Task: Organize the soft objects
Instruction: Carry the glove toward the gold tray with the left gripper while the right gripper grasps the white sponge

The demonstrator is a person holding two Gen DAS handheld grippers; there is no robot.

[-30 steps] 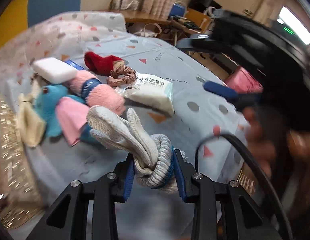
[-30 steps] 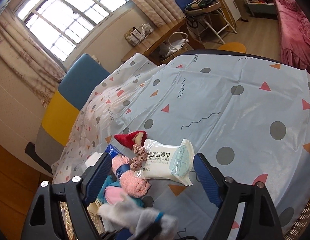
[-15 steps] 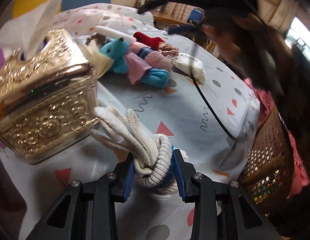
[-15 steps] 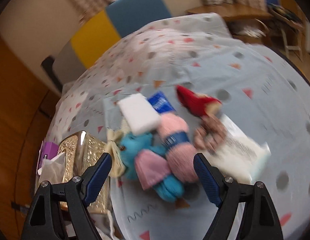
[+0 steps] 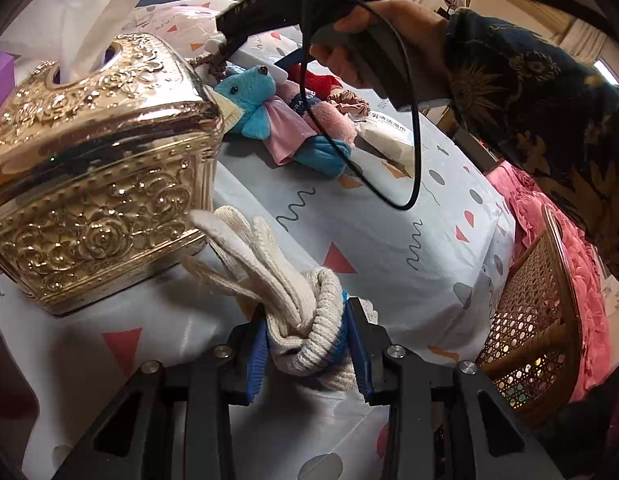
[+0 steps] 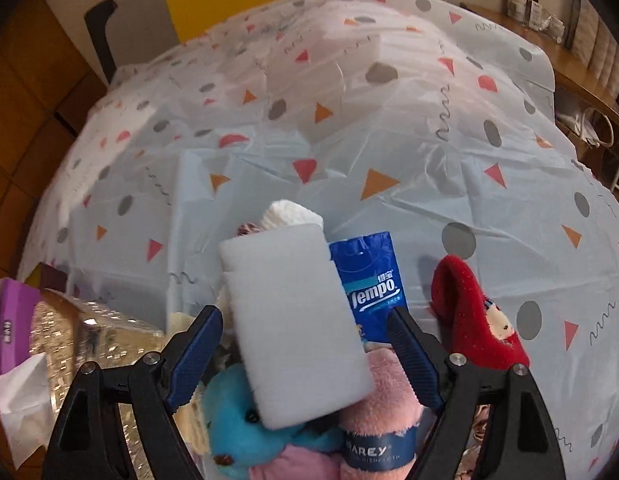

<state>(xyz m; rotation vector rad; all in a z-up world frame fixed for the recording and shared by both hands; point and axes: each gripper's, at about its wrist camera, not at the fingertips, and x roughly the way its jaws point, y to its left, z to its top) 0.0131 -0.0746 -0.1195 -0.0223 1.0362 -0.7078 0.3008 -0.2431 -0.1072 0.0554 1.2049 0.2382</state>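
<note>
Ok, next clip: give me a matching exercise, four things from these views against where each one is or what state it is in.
Things:
1. knit gloves
2. white sponge
3. Tempo tissue pack
4. gold tissue box

Places or states:
A. between the open fingers of the right hand-held gripper
B. clamped in the left hand-held gripper
C. lying between sponge and red slipper
D. tissue sticking out of its top

Pairs: 1-B, 2-A, 3-C, 4-D

Sponge (image 6: 297,320) atop plush toy (image 6: 237,432), tissue pack (image 6: 371,284) right.
</note>
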